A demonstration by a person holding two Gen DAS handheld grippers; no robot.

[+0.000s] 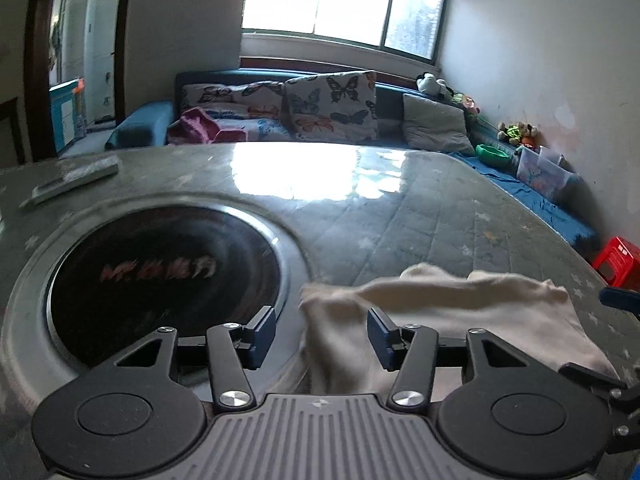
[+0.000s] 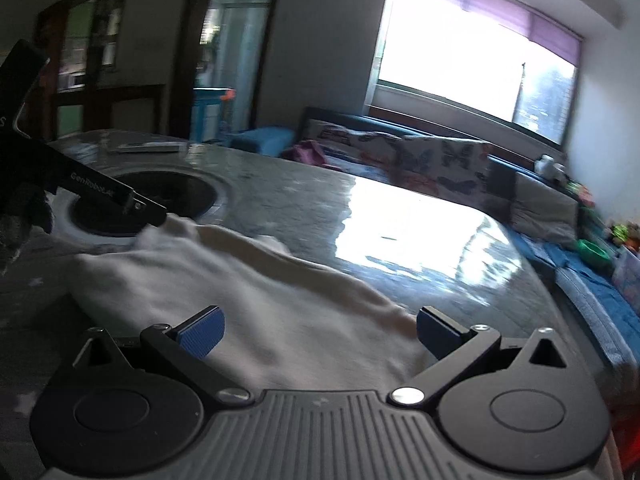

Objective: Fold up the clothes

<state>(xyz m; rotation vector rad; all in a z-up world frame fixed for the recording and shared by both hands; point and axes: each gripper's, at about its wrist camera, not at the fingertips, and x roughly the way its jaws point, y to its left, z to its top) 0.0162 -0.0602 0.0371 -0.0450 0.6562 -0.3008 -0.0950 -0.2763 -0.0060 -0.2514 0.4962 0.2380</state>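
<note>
The cream garment (image 2: 248,304) sits bunched on the grey quilted table (image 1: 400,216), a soft heap running crosswise, its long axis stretching from the edge of the round black cooktop (image 1: 168,276) off toward the right side of the table. That's the relation that matters: the cloth lies straight ahead of both tools and low, with one end at each. In the left wrist view the left gripper (image 1: 322,334) has its blue pads spread, and the near corner of the cloth rises in the gap between them, closer to the right pad; no pad is pressing on it as far as I can judge, though motion blur smears that edge. In the right wrist view the right gripper (image 2: 320,334) is spread wider, jaws well apart, the broad pale body of the fabric lying just beyond and under the gap, nothing pinched. The right one is nearer the bulk, the left nearer the end by the cooktop. Next, I'd say, each needs to close on its own end so the garment can be lifted and pulled out flat.
</note>
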